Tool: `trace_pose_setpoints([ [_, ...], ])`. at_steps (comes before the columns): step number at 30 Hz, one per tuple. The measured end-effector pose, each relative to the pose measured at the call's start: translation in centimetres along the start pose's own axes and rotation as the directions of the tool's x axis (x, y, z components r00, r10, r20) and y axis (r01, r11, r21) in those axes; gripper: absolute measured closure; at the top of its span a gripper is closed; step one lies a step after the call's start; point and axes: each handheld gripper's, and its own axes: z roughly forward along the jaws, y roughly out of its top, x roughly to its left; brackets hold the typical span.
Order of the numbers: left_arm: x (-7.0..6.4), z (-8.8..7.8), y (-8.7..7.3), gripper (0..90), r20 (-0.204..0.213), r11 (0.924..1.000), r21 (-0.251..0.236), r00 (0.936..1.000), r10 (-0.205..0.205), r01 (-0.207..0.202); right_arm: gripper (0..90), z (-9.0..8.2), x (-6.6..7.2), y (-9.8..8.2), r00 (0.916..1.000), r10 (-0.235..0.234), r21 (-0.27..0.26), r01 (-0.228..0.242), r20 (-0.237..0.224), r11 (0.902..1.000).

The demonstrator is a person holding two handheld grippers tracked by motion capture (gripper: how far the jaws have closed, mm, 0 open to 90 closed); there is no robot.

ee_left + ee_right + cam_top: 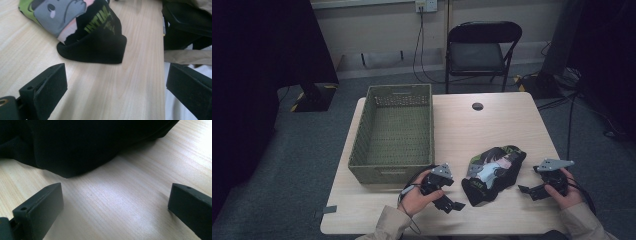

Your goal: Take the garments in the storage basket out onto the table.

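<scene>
A bundle of black printed cloth (493, 172) lies on the wooden table (492, 125) near its front edge; green lettering and a grey cartoon patch show on the cloth (92, 37). My left gripper (451, 204) rests on the table just left of it, open, with nothing between its jaws (115, 87). To the cloth's right my right gripper (527, 190) is also open, pointing at the black fabric (75, 145) a short way ahead of its jaws (115, 205). Neither gripper touches the cloth.
A green woven basket (394, 132), with nothing inside, stands on the left half of the table. A black folding chair (479, 50) stands behind the table. A round cable hole (477, 106) sits near the far edge.
</scene>
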Motion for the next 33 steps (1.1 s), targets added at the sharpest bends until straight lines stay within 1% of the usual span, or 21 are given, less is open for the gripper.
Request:
trace_pose_setpoints([
  [2, -0.1, 0.0, -0.2, 2.7, 0.010, 1.0000, 0.007, 0.9999, 0.002, -0.002, 0.0, 0.0, 0.0, 0.0, 1.0000, 0.000, 0.000, 0.000, 0.000, 1.0000],
  [6, -0.1, -0.2, -0.6, 2.7, 0.016, 0.9999, 0.015, 0.9999, 0.000, 0.000, 0.0, 0.0, 0.0, 0.0, 1.0000, 0.000, 0.000, 0.000, 0.000, 1.0000],
  [9, 0.0, -0.5, -0.9, 2.7, 0.007, 0.9998, 0.020, 1.0000, -0.001, 0.001, 0.0, 0.0, 0.0, 0.0, 1.0000, 0.000, 0.000, 0.000, 0.000, 1.0000],
  [17, -0.1, -1.5, -1.6, 2.7, 0.004, 0.9996, 0.030, 1.0000, -0.003, 0.003, 0.0, 0.0, 0.0, 0.0, 1.0000, 0.000, 0.000, 0.000, 0.000, 1.0000],
  [29, 0.0, -2.3, -2.4, 2.7, -0.004, 0.9995, 0.029, 0.9999, -0.014, 0.014, 0.0, 0.0, 0.0, 0.0, 1.0000, 0.000, 0.000, 0.000, 0.000, 1.0000],
  [33, 0.1, -2.7, -2.7, 2.7, -0.007, 0.9996, 0.020, 0.9998, -0.019, 0.019, 0.0, 0.0, 0.0, 0.0, 1.0000, 0.000, 0.000, 0.000, 0.000, 1.0000],
])
